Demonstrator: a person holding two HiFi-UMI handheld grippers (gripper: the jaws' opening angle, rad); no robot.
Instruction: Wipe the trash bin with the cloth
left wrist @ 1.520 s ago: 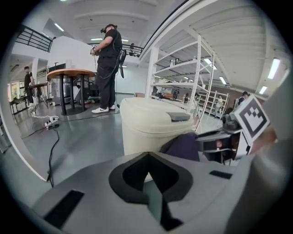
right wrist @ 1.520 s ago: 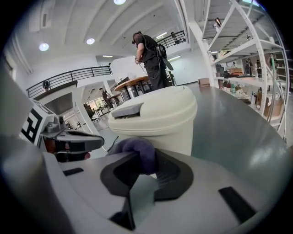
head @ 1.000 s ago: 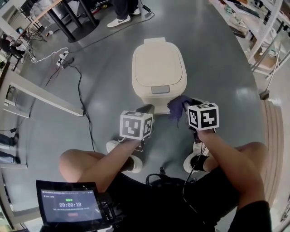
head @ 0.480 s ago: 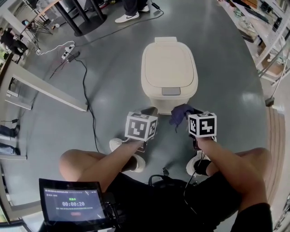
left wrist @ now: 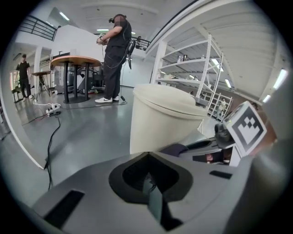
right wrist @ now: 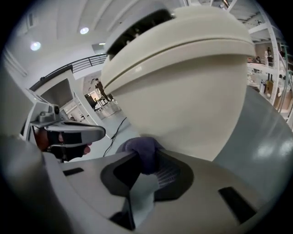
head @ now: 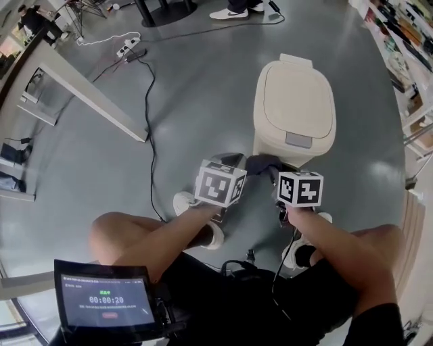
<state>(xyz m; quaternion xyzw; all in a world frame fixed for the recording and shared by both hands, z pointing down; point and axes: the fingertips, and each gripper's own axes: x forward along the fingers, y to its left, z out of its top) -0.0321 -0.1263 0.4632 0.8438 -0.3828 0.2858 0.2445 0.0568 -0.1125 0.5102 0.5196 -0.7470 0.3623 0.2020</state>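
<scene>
A cream trash bin (head: pixel 294 111) with its lid down stands on the grey floor in front of me. My right gripper (head: pixel 272 169) is shut on a dark purple cloth (head: pixel 262 164) and presses it to the lower left of the bin's front wall. In the right gripper view the cloth (right wrist: pixel 142 147) bulges from the gripper (right wrist: pixel 144 169) against the bin (right wrist: pixel 192 91). My left gripper (head: pixel 226 162) hovers beside it, left of the bin, shut with nothing in it. From the left gripper (left wrist: pixel 147 173) I see the bin (left wrist: pixel 160 116) and the cloth (left wrist: pixel 176 148).
A black cable (head: pixel 150 101) runs across the floor to a power strip (head: pixel 128 47) at far left. A white beam (head: pixel 88 94) lies on the left. Shelving (head: pixel 406 40) lines the right. Another person's shoe (head: pixel 230 12) is beyond the bin. A tablet (head: pixel 105 301) sits on my lap.
The cloth in my right gripper has slid leftward across the bin's front wall, from its right side to its left. The head view has swung, so the bin sits further right.
</scene>
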